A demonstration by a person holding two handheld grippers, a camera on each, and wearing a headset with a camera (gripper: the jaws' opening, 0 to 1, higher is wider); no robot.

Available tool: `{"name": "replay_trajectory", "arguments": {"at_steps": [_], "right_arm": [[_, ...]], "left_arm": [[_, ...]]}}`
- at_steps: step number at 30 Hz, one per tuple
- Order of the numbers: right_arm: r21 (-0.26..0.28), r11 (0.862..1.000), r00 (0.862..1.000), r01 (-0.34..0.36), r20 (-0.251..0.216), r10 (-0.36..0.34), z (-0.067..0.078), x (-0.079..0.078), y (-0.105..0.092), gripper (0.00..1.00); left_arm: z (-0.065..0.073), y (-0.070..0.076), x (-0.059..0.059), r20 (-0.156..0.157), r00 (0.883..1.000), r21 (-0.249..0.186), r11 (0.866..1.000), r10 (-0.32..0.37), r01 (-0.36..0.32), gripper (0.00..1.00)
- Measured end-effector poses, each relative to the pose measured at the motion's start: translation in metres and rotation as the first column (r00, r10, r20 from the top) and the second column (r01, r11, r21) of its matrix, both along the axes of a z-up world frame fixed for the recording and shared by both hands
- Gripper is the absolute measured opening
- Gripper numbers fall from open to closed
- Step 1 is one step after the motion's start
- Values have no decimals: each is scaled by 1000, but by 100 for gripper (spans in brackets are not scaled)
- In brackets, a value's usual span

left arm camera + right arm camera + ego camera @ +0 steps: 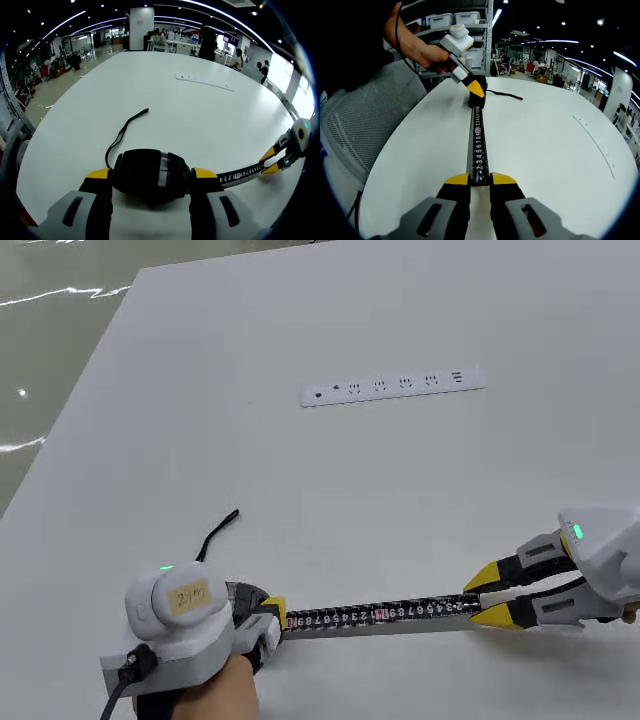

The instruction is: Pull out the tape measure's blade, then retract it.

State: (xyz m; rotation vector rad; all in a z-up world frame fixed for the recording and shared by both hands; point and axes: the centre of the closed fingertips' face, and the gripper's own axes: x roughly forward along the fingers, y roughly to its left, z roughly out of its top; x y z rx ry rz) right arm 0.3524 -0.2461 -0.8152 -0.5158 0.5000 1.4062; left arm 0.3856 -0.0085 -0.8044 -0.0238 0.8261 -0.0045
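Observation:
A black tape measure case (150, 173) sits on the white table, clamped between the yellow-tipped jaws of my left gripper (151, 174), which lies at the near left in the head view (268, 612). Its black blade (375, 614) with white numbers runs out to the right, flat over the table. My right gripper (485, 598) is shut on the blade's end (479, 180). In the right gripper view the blade (477, 140) stretches straight ahead to the case (476, 98). The case's black wrist strap (122, 132) trails across the table behind it.
A white power strip (393, 386) lies flat farther back on the table. The table's left edge (70, 390) slants away over a glossy floor. A mesh chair (365, 120) stands beside the table in the right gripper view.

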Motion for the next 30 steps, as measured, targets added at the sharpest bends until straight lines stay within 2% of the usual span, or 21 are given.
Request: {"name": "replay_trajectory", "arguments": {"at_steps": [30], "right_arm": [[6, 1000, 1000, -10, 3, 10, 1, 2, 9, 14]], "left_arm": [[-1, 1, 0, 7, 1000, 1, 1000, 1, -1, 58]]}}
